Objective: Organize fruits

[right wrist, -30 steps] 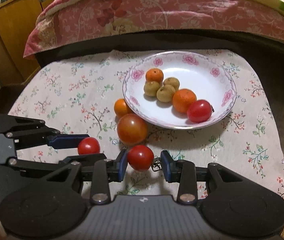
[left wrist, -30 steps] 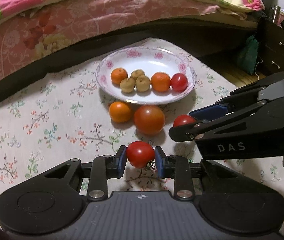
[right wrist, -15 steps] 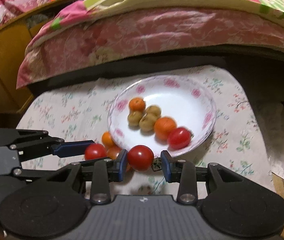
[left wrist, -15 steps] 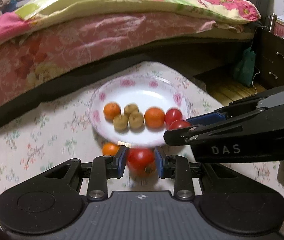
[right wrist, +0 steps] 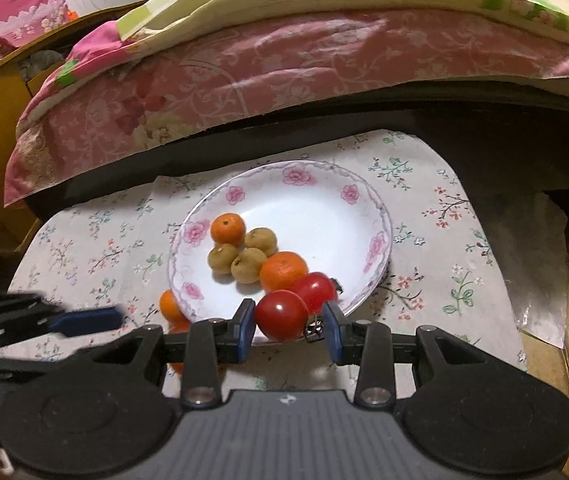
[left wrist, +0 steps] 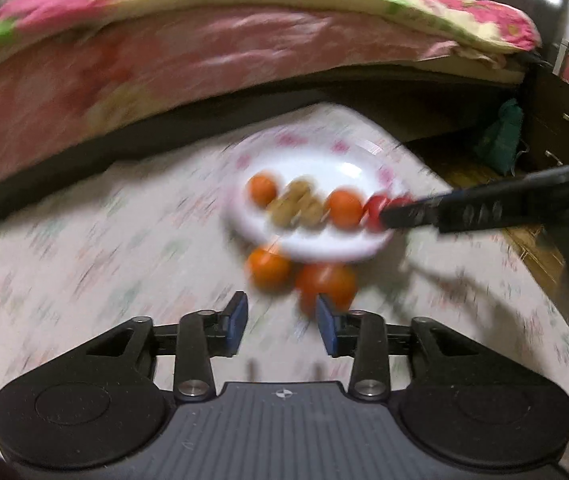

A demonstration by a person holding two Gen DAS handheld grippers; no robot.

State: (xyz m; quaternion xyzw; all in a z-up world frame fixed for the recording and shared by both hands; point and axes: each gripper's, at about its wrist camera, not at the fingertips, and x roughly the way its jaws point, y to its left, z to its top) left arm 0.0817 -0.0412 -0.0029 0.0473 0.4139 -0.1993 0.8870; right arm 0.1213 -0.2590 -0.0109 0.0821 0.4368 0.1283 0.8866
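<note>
My left gripper (left wrist: 281,322) hangs over the flowered cloth (left wrist: 84,248) with its blue pads spread and nothing between them; that view is smeared with blur. Just past its tips, at about twelve o'clock, an orange (left wrist: 269,270) lies on the cloth outside the plate, touching a big tomato (left wrist: 327,285) at its three o'clock side, both against the near rim.

The plate (right wrist: 324,216) holds, from nine o'clock toward three, a small orange (right wrist: 227,229), three brownish fruits (right wrist: 249,264) bunched together, a larger orange (right wrist: 283,270) and a cherry tomato (right wrist: 316,290) near the rim at six o'clock.

My right gripper (right wrist: 287,325) sits at the plate's near edge. A red tomato (right wrist: 281,315) lies between its pads; the left pad touches it, the right stands a little off, so I cannot tell whether it is pinched.
</note>
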